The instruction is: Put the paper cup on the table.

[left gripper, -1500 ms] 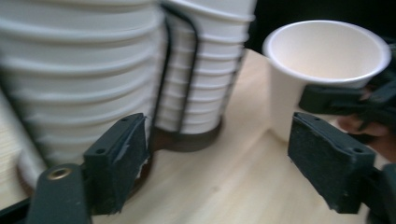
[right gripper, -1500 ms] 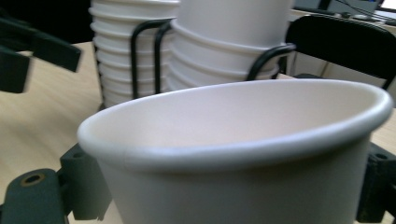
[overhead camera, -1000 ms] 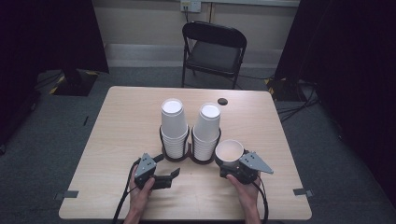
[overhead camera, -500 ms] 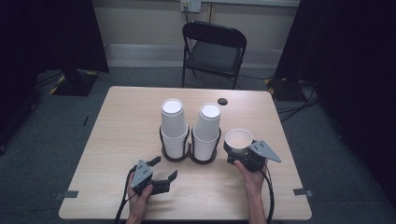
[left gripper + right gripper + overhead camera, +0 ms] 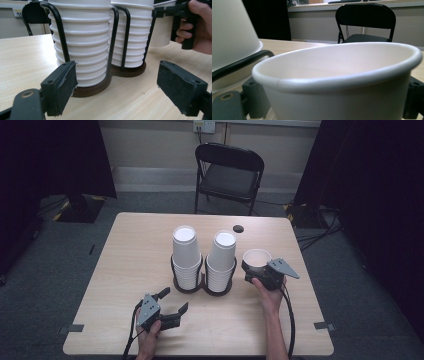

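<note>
Right gripper (image 5: 261, 272) carries one cup (image 5: 257, 258), jaws clamped on its wall, beside the rack (image 5: 202, 285); next, set it down upright. Left gripper (image 5: 172, 307) jaws wide, idle.

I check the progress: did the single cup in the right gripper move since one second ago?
Yes. The cup in the right gripper went right and away from the person, farther from the cup holder.

left gripper (image 5: 130, 82): jaws wide apart, nothing between them
cup stacks (image 5: 82, 45): two, upside down, in a black wire holder (image 5: 113, 37)
right gripper (image 5: 180, 15): clamped on a single cup (image 5: 161, 27)
</note>
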Motion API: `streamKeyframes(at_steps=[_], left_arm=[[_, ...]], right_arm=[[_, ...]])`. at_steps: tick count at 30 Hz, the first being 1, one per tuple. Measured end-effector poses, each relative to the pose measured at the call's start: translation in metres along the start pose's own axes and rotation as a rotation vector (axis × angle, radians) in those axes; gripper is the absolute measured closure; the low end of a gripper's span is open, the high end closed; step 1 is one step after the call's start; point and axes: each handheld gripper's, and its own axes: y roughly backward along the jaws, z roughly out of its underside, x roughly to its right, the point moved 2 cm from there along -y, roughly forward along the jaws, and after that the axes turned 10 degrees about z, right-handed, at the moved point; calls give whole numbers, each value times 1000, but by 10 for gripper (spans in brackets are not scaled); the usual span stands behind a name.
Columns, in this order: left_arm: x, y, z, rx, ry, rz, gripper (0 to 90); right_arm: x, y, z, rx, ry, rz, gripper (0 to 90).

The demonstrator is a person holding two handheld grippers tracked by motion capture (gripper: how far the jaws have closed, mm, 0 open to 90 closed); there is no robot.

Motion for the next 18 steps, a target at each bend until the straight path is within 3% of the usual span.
streamKeyframes(at_steps=[5, 13, 18], left_arm=[[0, 1, 0, 5, 1, 0, 160], [0, 1, 0, 9, 0, 2, 160], [0, 1, 0, 13, 1, 6, 161]], right_arm=[[1, -17, 3, -14, -36, 2, 95], [-3, -36, 9, -25, -23, -2, 96], [-4, -37, 17, -24, -16, -1, 95]])
